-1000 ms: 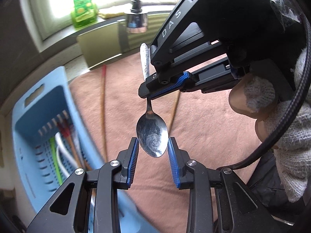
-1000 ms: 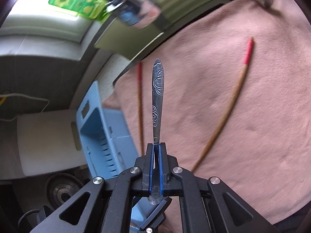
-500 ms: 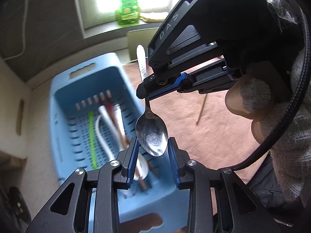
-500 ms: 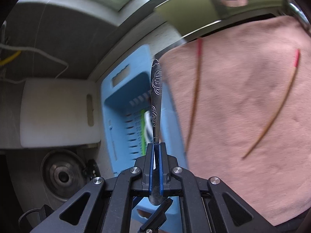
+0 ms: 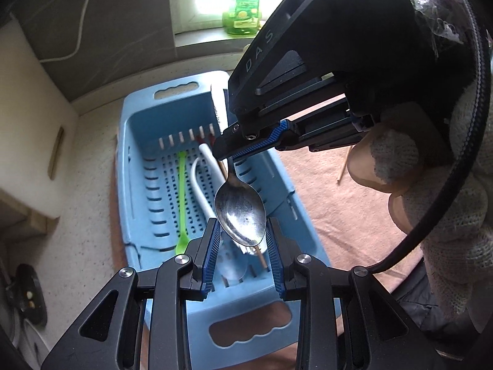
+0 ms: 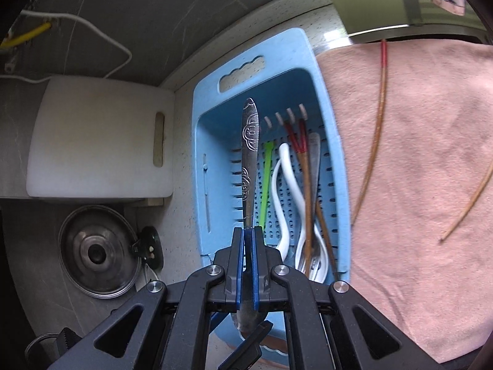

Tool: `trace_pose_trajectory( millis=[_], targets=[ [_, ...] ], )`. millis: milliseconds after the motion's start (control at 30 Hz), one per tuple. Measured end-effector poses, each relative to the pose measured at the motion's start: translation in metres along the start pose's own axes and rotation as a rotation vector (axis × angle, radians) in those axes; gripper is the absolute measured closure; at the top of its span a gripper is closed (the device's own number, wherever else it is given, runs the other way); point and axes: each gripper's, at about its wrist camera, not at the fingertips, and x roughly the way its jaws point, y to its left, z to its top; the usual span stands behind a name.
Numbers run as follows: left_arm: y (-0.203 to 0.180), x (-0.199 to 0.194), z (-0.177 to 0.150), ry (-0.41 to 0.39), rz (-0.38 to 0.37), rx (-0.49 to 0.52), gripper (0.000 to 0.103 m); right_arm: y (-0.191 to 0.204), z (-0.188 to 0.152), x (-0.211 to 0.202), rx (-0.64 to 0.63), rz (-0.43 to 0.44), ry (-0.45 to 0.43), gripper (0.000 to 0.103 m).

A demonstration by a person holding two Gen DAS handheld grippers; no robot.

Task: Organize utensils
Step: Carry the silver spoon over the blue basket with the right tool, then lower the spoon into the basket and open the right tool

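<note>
A metal spoon (image 5: 240,212) hangs over the blue basket (image 5: 123,141), held at both ends. My left gripper (image 5: 242,225) has its blue pads against the two edges of the spoon's bowl. My right gripper (image 6: 248,237) is shut on the neck, and the engraved spoon handle (image 6: 250,141) sticks out beyond its tips. In the left wrist view the right gripper (image 5: 226,151) reaches in from the upper right, held by a gloved hand (image 5: 446,215). The basket (image 6: 197,141) holds a green utensil (image 6: 265,178), white spoons (image 6: 289,178) and red-tipped chopsticks (image 6: 303,166).
A pink towel (image 6: 416,169) lies right of the basket with two loose chopsticks (image 6: 374,141) on it. A white cutting board (image 6: 92,135) and a pot lid (image 6: 95,249) sit left of the basket. A green bottle (image 5: 246,3) stands on the windowsill.
Both grippers have carried the spoon leftward together, from above the pink towel to above the blue basket. Both grips on the spoon look the same.
</note>
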Motion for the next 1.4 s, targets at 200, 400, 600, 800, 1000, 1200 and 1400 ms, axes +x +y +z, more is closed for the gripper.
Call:
trace_pose_trajectory(
  millis=[200, 400, 600, 800, 1000, 1200, 1400],
  targets=[
    [0.008, 0.006, -0.005, 0.014, -0.001, -0.026, 0.074, 0.006, 0.001, 0.016, -0.011, -0.016, 0.026, 0.098],
    [0.014, 0.014, -0.006, 0.028, -0.003, -0.045, 0.074, 0.008, 0.000, 0.028, -0.022, -0.027, 0.041, 0.098],
    [0.023, 0.025, -0.009, 0.036, -0.008, -0.077, 0.074, 0.007, 0.005, 0.040, -0.024, -0.036, 0.064, 0.098],
    [0.025, 0.030, -0.012, 0.043, -0.009, -0.090, 0.074, 0.006, 0.006, 0.048, -0.028, -0.053, 0.073, 0.098],
    [0.028, 0.033, -0.010, 0.052, -0.005, -0.102, 0.074, 0.007, 0.008, 0.053, -0.040, -0.059, 0.079, 0.098],
    [0.030, 0.038, -0.009, 0.061, -0.004, -0.102, 0.074, 0.006, 0.012, 0.058, -0.049, -0.060, 0.093, 0.098],
    [0.031, 0.044, -0.007, 0.076, -0.006, -0.107, 0.074, 0.003, 0.014, 0.062, -0.055, -0.066, 0.099, 0.098]
  ],
)
